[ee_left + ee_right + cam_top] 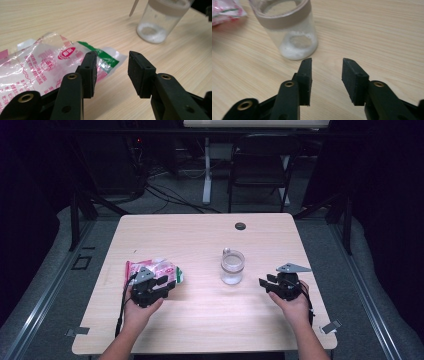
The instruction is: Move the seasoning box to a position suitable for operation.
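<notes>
A clear plastic bag [152,269] with red and green print lies flat on the left of the wooden table [200,320]. In the left gripper view the bag [42,65] spreads out to the left, and its green-edged corner lies under the left jaw. My left gripper [112,56] is open with bare table between its pads; in the high view the left gripper [166,285] sits at the bag's near right edge. A clear jar [233,267] with white powder at its bottom stands at mid-table. My right gripper [327,62] is open just short of the jar [289,27], with nothing between its jaws.
A thin pale handle [133,7] leans out of the jar [162,20]. A small black round disc [240,226] sits near the table's far edge. A dark chair [260,165] and cables stand on the floor beyond the table.
</notes>
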Demonstrator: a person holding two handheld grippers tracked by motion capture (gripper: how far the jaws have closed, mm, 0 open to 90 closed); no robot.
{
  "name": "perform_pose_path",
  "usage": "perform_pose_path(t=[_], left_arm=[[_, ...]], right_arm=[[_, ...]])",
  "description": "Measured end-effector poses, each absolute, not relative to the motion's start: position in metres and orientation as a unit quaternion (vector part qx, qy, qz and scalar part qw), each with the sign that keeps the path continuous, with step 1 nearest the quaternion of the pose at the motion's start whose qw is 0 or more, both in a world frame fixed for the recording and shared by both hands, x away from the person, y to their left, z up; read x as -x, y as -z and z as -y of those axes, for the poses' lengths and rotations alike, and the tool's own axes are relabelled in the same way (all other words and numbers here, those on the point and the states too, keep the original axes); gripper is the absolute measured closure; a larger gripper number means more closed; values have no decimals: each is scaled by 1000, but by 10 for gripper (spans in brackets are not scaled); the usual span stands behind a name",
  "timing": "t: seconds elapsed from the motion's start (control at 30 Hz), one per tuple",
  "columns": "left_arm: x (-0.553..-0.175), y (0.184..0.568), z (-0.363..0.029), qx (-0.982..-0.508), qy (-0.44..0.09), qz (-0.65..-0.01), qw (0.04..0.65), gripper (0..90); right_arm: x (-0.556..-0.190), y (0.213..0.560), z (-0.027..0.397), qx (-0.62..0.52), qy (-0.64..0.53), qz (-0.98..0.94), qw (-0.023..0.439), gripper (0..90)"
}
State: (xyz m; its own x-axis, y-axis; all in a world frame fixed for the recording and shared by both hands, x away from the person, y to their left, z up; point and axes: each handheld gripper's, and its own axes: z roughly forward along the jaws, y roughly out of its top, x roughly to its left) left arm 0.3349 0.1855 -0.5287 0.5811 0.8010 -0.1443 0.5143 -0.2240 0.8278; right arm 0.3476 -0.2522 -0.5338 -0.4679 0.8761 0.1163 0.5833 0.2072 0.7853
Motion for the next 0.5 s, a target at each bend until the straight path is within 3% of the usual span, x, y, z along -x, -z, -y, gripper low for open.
perform_pose_path(t=[0.23, 0.3, 0.33, 0.5], left_arm=[[-333, 522, -167, -761, -148, -432, 460, 594], [-336, 519, -158, -771, -152, -423, 452, 625], [-337, 516, -150, -774, -154, -420, 449, 669], [-350, 506, -112, -776, -166, -414, 446, 795]], right_arm=[[-344, 530, 238, -449, -411, -764, 214, 554], [-347, 528, 234, -441, -407, -767, 227, 593], [-352, 527, 234, -438, -420, -766, 211, 670], [-367, 528, 230, -441, -421, -768, 193, 788]])
